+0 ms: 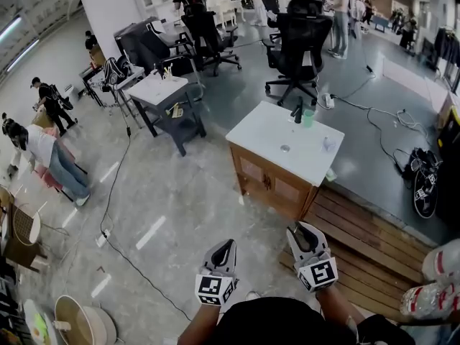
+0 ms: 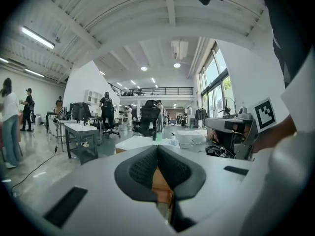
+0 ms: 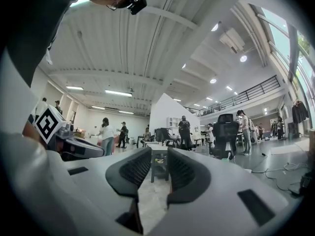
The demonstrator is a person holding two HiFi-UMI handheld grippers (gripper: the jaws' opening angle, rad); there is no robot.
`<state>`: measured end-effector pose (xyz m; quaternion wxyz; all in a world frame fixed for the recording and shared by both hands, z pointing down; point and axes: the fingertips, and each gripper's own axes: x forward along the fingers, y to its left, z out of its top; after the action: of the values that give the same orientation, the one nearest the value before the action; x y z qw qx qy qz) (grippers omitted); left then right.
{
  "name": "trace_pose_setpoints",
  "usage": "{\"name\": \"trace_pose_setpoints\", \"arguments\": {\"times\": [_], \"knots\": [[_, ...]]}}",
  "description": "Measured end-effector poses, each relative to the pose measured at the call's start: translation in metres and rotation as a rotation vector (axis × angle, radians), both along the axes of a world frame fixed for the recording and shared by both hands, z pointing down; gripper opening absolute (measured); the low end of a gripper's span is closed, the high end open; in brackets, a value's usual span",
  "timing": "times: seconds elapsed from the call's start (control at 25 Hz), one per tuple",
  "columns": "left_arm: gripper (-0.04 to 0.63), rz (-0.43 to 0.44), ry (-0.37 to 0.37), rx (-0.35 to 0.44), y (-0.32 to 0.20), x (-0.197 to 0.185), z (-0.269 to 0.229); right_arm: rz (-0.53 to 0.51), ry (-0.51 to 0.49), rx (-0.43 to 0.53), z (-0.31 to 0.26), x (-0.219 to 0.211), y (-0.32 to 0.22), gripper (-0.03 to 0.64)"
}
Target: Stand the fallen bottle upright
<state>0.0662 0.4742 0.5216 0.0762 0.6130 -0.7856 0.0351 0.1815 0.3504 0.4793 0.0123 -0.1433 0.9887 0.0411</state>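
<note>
A white-topped wooden cabinet (image 1: 269,131) stands ahead of me in the head view. On its right side lies a small clear bottle (image 1: 329,144), too small to make out in detail. A green bottle (image 1: 307,115) stands upright at the far edge beside a black object (image 1: 297,111). Both grippers are held low in front of my body, well short of the cabinet. My left gripper (image 1: 223,249) (image 2: 157,149) is shut with nothing in it. My right gripper (image 1: 305,234) (image 3: 152,154) is open by a narrow gap, and the gap is empty. The left gripper view shows the cabinet top (image 2: 138,142) and green bottle (image 2: 159,136) beyond the jaws.
A wooden slat platform (image 1: 366,239) lies right of the cabinet, with wrapped clear bottles (image 1: 431,286) at the bottom right. Cables (image 1: 381,131) trail across the floor behind. A grey desk (image 1: 162,92) and black office chairs (image 1: 298,38) stand farther back. People (image 1: 50,157) are at the left.
</note>
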Motion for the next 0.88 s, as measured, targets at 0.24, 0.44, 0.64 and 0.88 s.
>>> {"name": "trace_pose_setpoints", "arguments": {"times": [0.24, 0.44, 0.64, 0.88], "knots": [[0.017, 0.022, 0.004, 0.009, 0.011, -0.027, 0.001, 0.017, 0.023, 0.014, -0.001, -0.031, 0.009, 0.305], [0.017, 0.048, 0.005, 0.004, 0.023, -0.039, 0.007, 0.087, 0.011, 0.002, -0.001, -0.043, 0.009, 0.507], [0.017, 0.051, 0.022, 0.009, 0.02, -0.051, 0.013, 0.111, 0.032, 0.016, 0.009, -0.052, 0.003, 0.598], [0.017, 0.073, 0.032, -0.003, 0.0, -0.067, 0.019, 0.155, 0.051, 0.004, 0.013, -0.062, -0.017, 0.598]]}}
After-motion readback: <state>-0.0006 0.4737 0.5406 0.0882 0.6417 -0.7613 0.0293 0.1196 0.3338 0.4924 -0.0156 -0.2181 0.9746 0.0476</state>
